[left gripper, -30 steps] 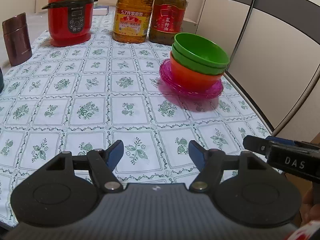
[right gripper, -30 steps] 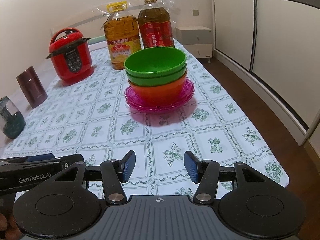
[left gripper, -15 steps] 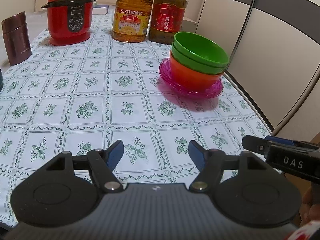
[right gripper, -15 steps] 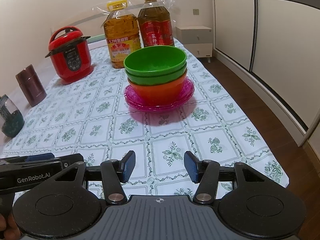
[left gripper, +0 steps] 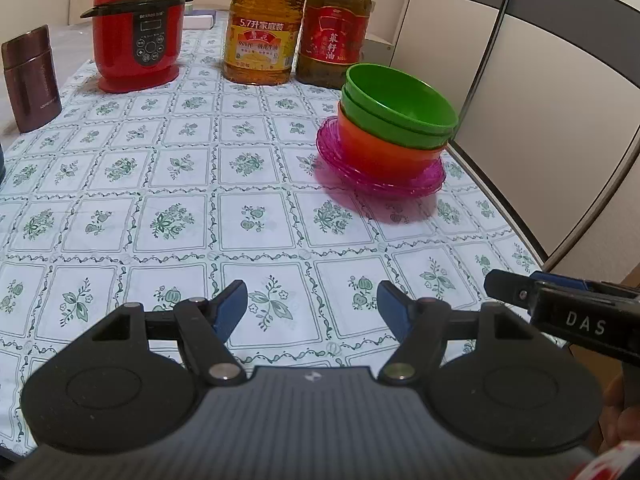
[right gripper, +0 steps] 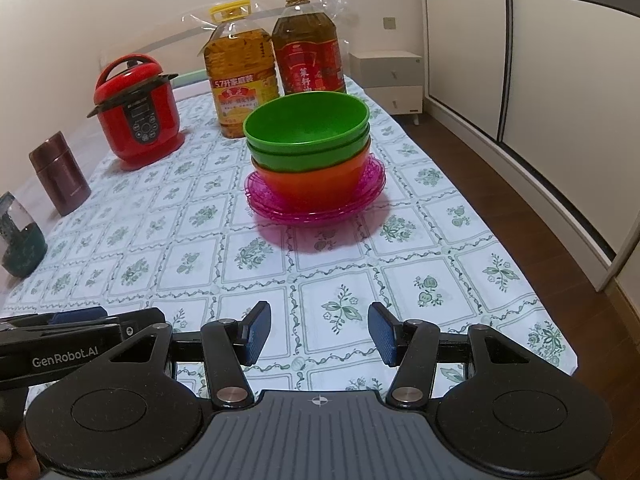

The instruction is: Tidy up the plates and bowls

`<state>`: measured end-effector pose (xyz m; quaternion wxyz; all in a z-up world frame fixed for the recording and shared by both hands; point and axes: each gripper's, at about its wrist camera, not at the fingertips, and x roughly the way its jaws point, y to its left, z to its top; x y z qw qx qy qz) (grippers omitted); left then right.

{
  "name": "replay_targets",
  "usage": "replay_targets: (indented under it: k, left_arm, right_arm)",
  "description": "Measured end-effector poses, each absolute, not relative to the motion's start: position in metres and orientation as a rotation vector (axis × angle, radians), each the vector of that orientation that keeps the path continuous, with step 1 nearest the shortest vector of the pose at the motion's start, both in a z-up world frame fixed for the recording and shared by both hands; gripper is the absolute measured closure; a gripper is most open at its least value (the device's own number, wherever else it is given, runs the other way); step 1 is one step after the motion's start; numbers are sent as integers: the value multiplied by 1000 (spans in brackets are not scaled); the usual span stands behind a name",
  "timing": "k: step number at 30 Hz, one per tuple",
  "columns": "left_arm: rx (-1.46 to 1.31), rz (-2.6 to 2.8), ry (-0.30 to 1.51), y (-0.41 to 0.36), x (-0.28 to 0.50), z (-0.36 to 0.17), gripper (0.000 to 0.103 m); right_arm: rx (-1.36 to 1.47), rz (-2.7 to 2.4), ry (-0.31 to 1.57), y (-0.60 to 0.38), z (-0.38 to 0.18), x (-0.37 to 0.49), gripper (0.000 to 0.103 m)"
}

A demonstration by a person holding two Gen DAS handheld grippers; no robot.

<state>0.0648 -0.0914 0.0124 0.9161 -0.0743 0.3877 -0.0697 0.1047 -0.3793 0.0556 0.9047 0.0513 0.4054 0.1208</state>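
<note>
Hovering low in the frame over the patterned tablecloth (left gripper: 180, 220), the left gripper (left gripper: 312, 306) holds its jaws apart and empty; the stack of two green bowls (left gripper: 400, 100), one orange bowl (left gripper: 376, 152) and pink plates (left gripper: 400, 186) sits right of centre, well apart from it.

From the right wrist, the right gripper (right gripper: 319, 330), jaws likewise spread and empty, faces that stack at centre frame. The plates number at least two. Two oil bottles (right gripper: 240, 76) crowd close behind, and the nested bowls could lift together or slide the plates if pinched off-centre.
</note>
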Motion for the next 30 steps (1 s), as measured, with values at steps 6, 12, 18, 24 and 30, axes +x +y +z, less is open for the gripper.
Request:
replay_targets:
  k: [6,12,18,24,30]
  left_arm:
    - [-152,-144,799,-91,65,12,34]
    - [-151,-145,800,-91,66,11,34]
    - [-149,-146,802,-91,67,11,34]
    - [-151,-147,804,-90,67,10,34]
    - [-151,-147,805,-91,67,11,34]
  right_arm:
    - [106,249,838,-380,55,105,49]
    - [105,249,838,-380,55,106,49]
    - [104,249,837,-379,55,105,49]
    - [104,249,839,-379,55,106,49]
    - [101,249,840,-379,54,106,49]
